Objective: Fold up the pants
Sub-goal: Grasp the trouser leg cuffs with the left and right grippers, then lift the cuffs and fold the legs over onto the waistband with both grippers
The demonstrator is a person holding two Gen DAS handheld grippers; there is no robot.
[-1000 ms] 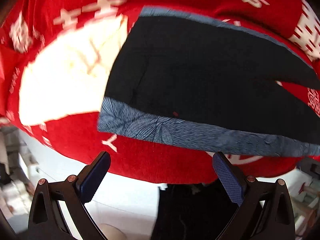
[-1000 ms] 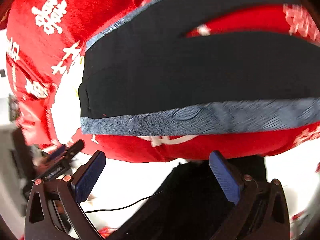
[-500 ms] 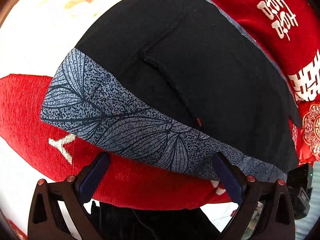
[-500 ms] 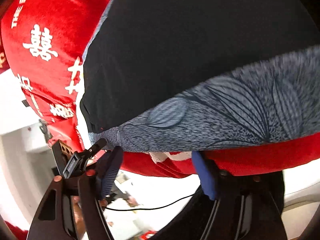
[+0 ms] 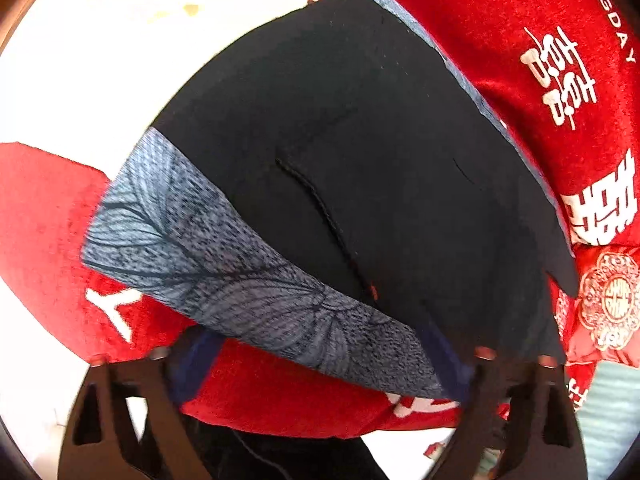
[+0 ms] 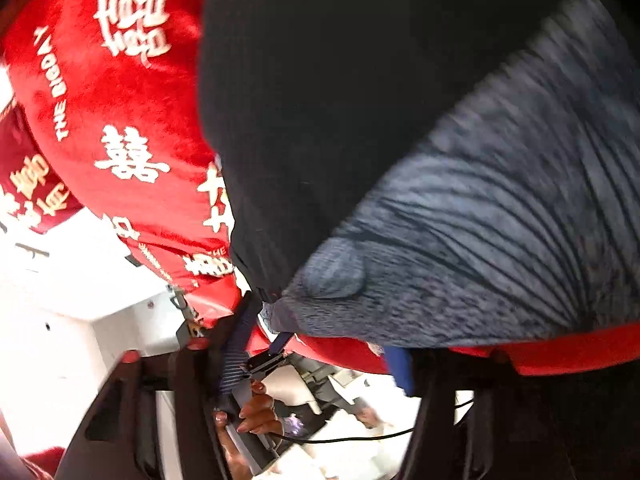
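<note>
Black pants (image 5: 360, 184) with a grey leaf-print side band (image 5: 224, 280) lie flat on a red bedcover (image 5: 48, 240) with white characters. My left gripper (image 5: 320, 368) is open, its fingers astride the near edge of the band at the cover's front edge. In the right wrist view the pants (image 6: 340, 100) and band (image 6: 500, 240) fill the frame. My right gripper (image 6: 320, 344) is open at the band's corner, its left finger (image 6: 240, 336) just beside the pants' end.
The red bedcover (image 6: 112, 120) hangs over the front edge. The other hand-held gripper and a person's fingers (image 6: 256, 408) show below it in the right wrist view, with a black cable (image 6: 360, 436) and white furniture (image 6: 60, 280). A red pillow (image 5: 600, 308) lies at the right.
Both grippers have moved in toward the near edge of the pants, so the band now looms large. The right gripper's jaws have narrowed at the band's corner.
</note>
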